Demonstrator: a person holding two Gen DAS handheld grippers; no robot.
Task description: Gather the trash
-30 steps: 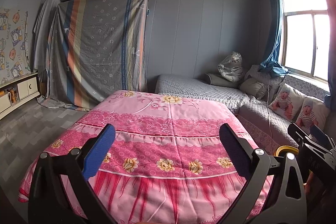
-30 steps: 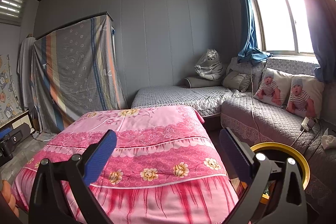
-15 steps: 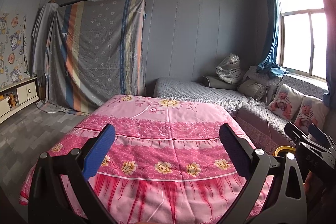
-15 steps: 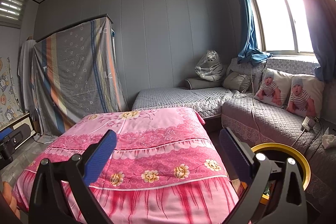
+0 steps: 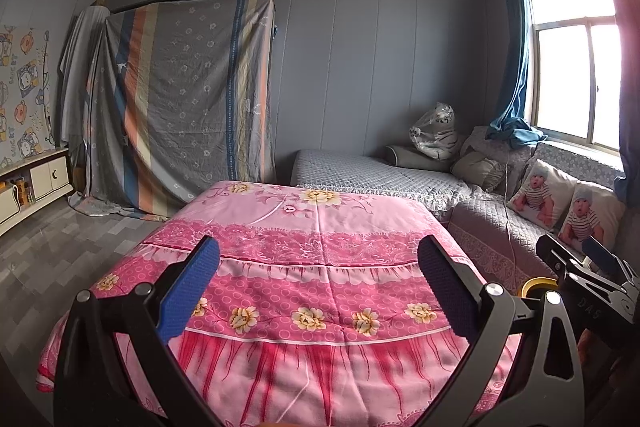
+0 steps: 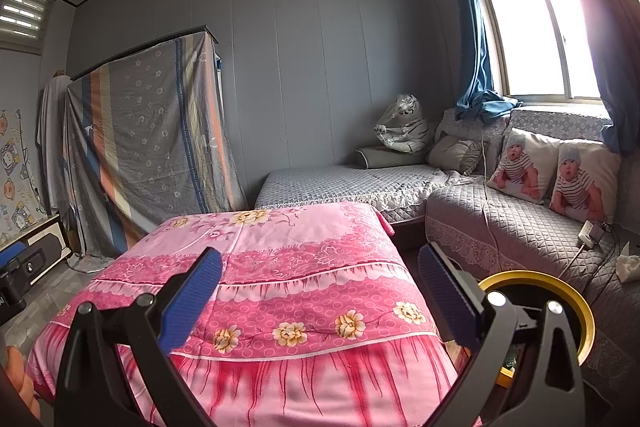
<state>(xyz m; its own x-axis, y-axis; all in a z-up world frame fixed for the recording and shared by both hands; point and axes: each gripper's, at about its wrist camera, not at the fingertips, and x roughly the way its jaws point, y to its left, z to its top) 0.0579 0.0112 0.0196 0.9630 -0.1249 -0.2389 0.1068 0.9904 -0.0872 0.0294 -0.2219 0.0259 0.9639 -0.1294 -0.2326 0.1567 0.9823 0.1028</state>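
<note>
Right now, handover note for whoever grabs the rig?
Left tool: open, nothing in it, hovering over the pink bedspread.
Right tool: open, nothing in it.
Yellow-rimmed bin sits low right, between bedspread and grey sofa.
Crumpled tissue lies on the sofa at far right; likely trash.
Done: nothing visibly collected.
Left: pick up the tissue, drop it in the bin, scan for more.

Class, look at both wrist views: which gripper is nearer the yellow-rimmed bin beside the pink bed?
Right. The yellow-rimmed bin sits just behind the right gripper, at its right finger. The left gripper is over the pink bed, farther away, with the right gripper between.
</note>
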